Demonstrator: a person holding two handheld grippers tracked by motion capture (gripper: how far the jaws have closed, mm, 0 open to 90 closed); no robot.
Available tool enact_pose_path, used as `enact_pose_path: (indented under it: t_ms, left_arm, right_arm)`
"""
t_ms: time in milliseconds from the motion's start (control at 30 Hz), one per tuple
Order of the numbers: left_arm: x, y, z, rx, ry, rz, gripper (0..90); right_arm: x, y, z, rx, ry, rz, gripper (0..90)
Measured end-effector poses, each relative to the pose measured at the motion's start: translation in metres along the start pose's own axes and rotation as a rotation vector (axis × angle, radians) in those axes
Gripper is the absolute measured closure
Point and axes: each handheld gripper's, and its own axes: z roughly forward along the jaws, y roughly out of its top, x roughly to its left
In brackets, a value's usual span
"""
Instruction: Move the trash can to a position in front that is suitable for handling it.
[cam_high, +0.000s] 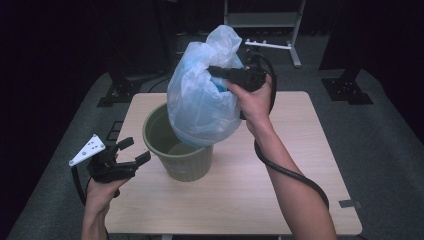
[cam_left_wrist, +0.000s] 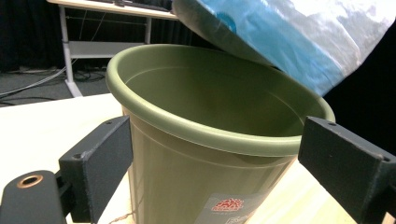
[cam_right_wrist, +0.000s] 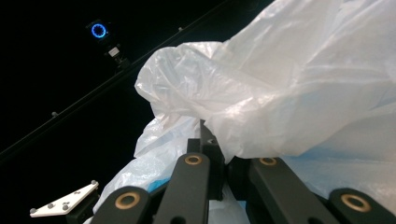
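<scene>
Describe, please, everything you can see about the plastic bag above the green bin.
The plastic bag is thin, crinkled, translucent white film with something blue showing through. It is full and rounded, its gathered top bunched loosely. The right gripper is shut on the film near the top and holds the bag in the air. Its bottom hangs over the open mouth of the green bin, which looks empty inside; whether it touches the rim cannot be told. The left gripper is open beside the bin, apart from the bag.
</scene>
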Motion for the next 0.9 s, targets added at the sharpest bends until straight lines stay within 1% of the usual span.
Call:
enact_pose_path:
  t_ms: [100,133,200,367,467,533,567,633,667,700,900]
  left_arm:
    - [0.000,0.000,0.000,0.003,-0.001,0.002,8.8]
    - [0.000,0.000,0.001,0.004,0.001,0.004,8.8]
    - [0.001,0.000,0.001,0.004,0.007,0.002,5.7]
    - [0.001,-0.001,0.001,0.002,0.007,-0.003,5.7]
    - [0.001,-0.001,0.002,0.003,0.006,-0.004,5.7]
    - [0.001,-0.001,0.002,0.009,0.006,-0.001,5.7]
    - [0.001,-0.001,0.003,0.011,0.007,-0.001,5.7]
    - [0.000,-0.002,0.003,0.022,0.008,0.007,5.7]
    - [0.000,-0.002,0.004,0.024,0.009,0.009,5.7]
    - [0.000,-0.002,0.004,0.024,0.008,0.008,5.7]
    - [0.000,-0.002,0.005,0.030,0.004,0.012,5.7]
  right_arm:
    - [-0.003,0.004,-0.009,-0.012,-0.020,-0.003,88.4]
    - [-0.003,0.004,-0.009,-0.012,-0.020,-0.003,88.4]
    - [-0.004,0.006,-0.014,-0.016,-0.029,-0.007,88.4]
    - [-0.008,0.010,-0.027,-0.026,-0.057,-0.011,88.4]
    - [-0.011,0.012,-0.035,-0.029,-0.071,-0.003,88.4]
    - [-0.013,0.012,-0.040,-0.035,-0.081,0.000,88.4]
    - [-0.016,0.013,-0.045,-0.037,-0.092,0.001,88.3]
    - [-0.018,0.013,-0.048,-0.040,-0.096,0.004,88.3]
    - [-0.022,0.012,-0.053,-0.040,-0.110,0.005,88.3]
    - [-0.022,0.012,-0.053,-0.040,-0.110,0.005,88.3]
    - [-0.037,0.008,-0.067,-0.048,-0.143,0.026,88.3]
